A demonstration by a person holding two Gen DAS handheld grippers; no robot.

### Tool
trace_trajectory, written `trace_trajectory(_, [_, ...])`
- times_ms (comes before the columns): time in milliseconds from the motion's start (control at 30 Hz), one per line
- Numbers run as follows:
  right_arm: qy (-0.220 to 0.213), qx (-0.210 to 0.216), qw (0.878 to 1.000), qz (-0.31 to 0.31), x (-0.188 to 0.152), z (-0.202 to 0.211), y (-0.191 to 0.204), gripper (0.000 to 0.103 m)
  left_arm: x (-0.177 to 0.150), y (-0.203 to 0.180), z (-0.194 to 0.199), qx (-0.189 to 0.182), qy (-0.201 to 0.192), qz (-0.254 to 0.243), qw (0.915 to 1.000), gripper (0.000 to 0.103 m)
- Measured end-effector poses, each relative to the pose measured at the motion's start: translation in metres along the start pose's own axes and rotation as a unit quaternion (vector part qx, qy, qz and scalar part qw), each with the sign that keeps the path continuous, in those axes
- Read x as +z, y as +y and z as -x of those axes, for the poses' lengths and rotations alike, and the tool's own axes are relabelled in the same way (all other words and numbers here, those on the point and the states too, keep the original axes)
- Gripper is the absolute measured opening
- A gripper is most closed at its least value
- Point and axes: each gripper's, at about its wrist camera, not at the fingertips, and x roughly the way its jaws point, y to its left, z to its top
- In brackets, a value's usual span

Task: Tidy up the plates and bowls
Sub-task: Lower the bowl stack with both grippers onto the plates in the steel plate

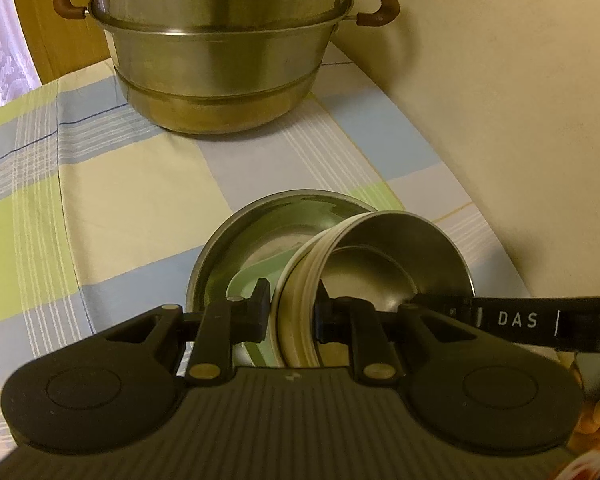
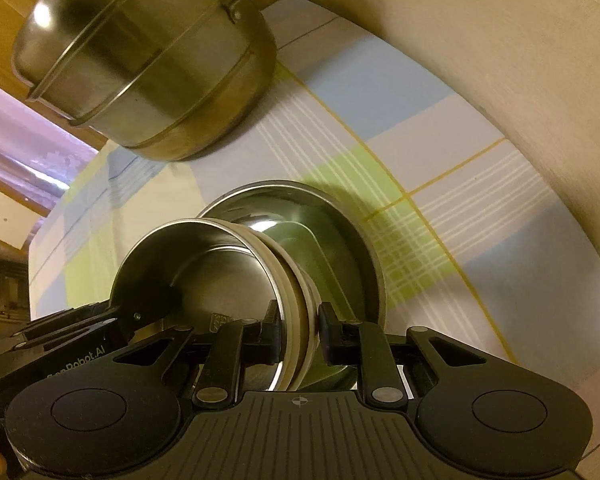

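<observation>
- The left gripper, low in the centre of its wrist view, is clenched narrowly on the rim of a stack of small steel bowls, one finger outside the cream-banded wall, the other inside.
- The right gripper, low centre of its own view, pinches the opposite rim of the same stack the same way; its jaws are nearly closed with only the bowl wall between them.
- The stack hangs between the two grippers, tilted, over a wider steel plate in the lower middle of the frame, with a pale green dish lying in it.
- Whether the stack's base already touches the green dish I cannot tell; the grippers hide it.
- Likely step: setting the stack down into the plate. To do it well, level the stack first, lower both hands together, and centre it so the rims do not knock.
- Keep both pinches firm until the base sits flat, then let go one side at a time.
- The large steamer pot stands at the top of the frame on the checked cloth, well apart.
</observation>
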Motion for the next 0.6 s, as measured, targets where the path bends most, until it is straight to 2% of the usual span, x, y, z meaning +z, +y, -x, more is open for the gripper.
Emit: trace_trajectory(600, [0.020, -0.012, 1.000, 0.000, 0.009, -0.021, -0.004, 0.018, -0.001, 0.006, -0.023, 0.003, 0.021, 0.018, 0.9996, 0.018])
